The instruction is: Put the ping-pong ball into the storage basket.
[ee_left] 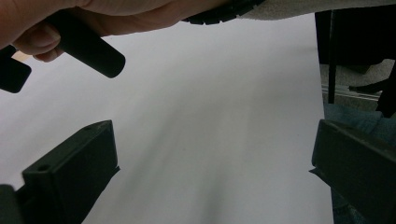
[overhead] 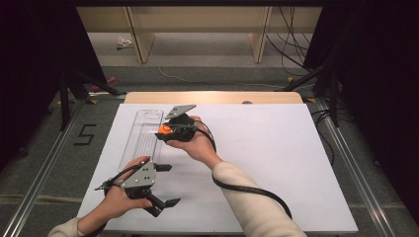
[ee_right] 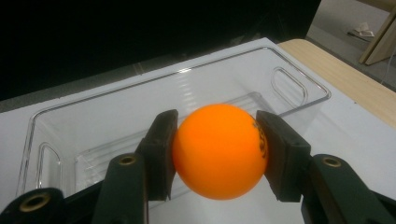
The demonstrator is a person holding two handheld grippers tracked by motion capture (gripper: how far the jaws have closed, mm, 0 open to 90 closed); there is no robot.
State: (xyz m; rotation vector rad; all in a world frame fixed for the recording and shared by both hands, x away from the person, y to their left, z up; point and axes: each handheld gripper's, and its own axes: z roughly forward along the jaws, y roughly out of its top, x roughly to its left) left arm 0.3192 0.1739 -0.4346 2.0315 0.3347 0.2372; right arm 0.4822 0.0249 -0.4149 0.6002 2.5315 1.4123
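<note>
Left claw [overhead: 167, 185] released, idle | right claw [ee_right: 217, 151] grasping orange ball [ee_right: 218, 150] beside clear bin [ee_right: 60, 126]

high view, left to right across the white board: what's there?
Left gripper, jaws open and empty → clear plastic tray → orange ball clamped in the right gripper at the tray's right edge → bare white board.

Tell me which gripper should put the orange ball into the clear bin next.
Right. The right gripper is already shut on the orange ball, beside the clear bin. The left gripper is open and empty, nearer the table's front edge.
</note>
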